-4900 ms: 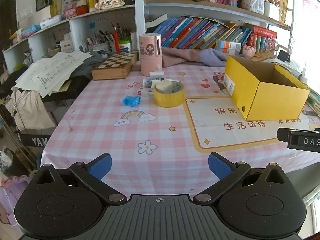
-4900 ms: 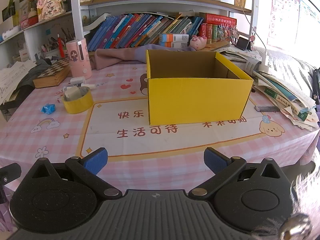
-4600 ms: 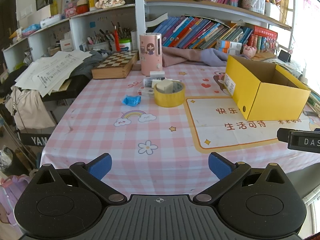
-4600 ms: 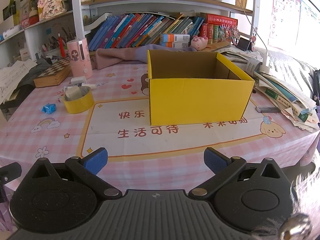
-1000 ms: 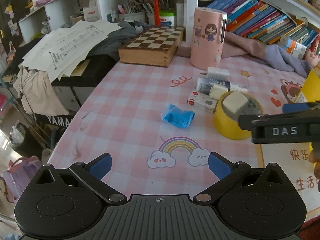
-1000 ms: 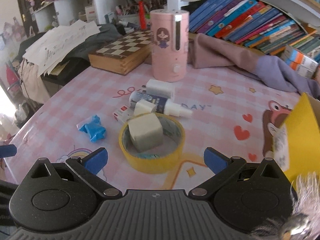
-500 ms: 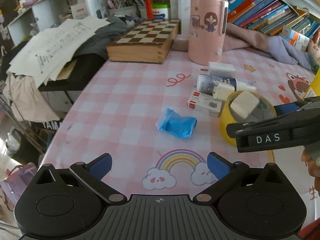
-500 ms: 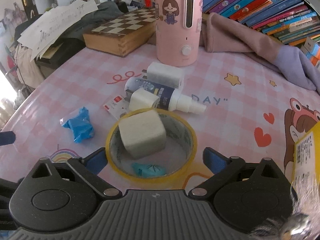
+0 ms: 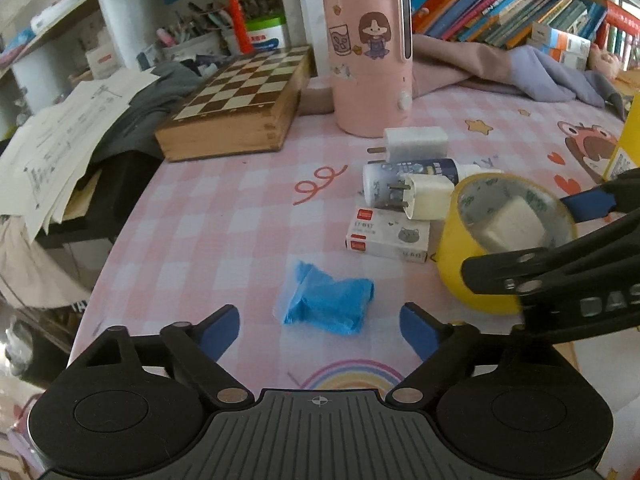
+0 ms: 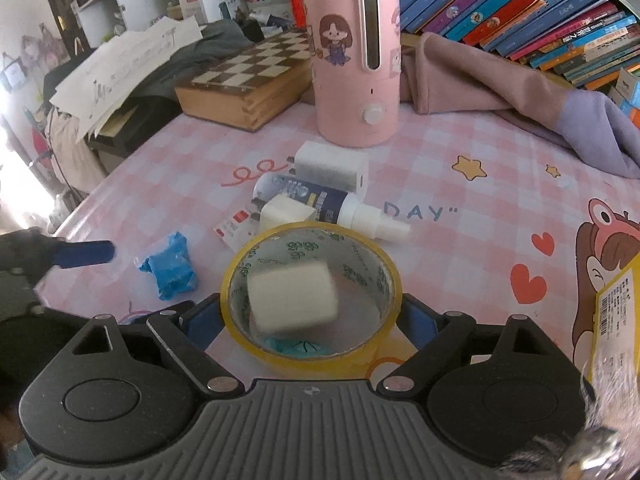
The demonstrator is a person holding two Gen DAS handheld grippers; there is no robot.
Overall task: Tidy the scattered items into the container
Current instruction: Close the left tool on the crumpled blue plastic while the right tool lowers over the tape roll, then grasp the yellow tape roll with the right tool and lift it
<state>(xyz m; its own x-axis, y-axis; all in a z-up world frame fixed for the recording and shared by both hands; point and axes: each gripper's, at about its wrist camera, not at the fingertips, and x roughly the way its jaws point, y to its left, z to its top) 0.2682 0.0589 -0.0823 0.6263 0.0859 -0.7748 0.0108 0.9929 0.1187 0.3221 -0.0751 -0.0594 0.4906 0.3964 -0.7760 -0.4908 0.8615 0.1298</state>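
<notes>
Since both tools are down among the clutter now, I'd call this the first pick-up, with nothing in the box yet as far as I can see. My right tool [image 10: 311,316] is spread wide with its blue fingers on either side of the yellow tape roll [image 10: 312,300], which sits on the pink checked worktop [image 10: 460,216] with a white foam block [image 10: 292,300] lying inside its ring. My left tool [image 9: 320,330] is also wide open, hovering just short of the crumpled blue wrapper [image 9: 328,300]. Only a sliver of the yellow box [image 10: 620,312] shows at the right edge. Next move, I reckon: squeeze the right fingers onto the roll's outer wall, lift level so the block doesn't tip out, and swing right to the box. Left one needs to ease forward a touch before closing.
</notes>
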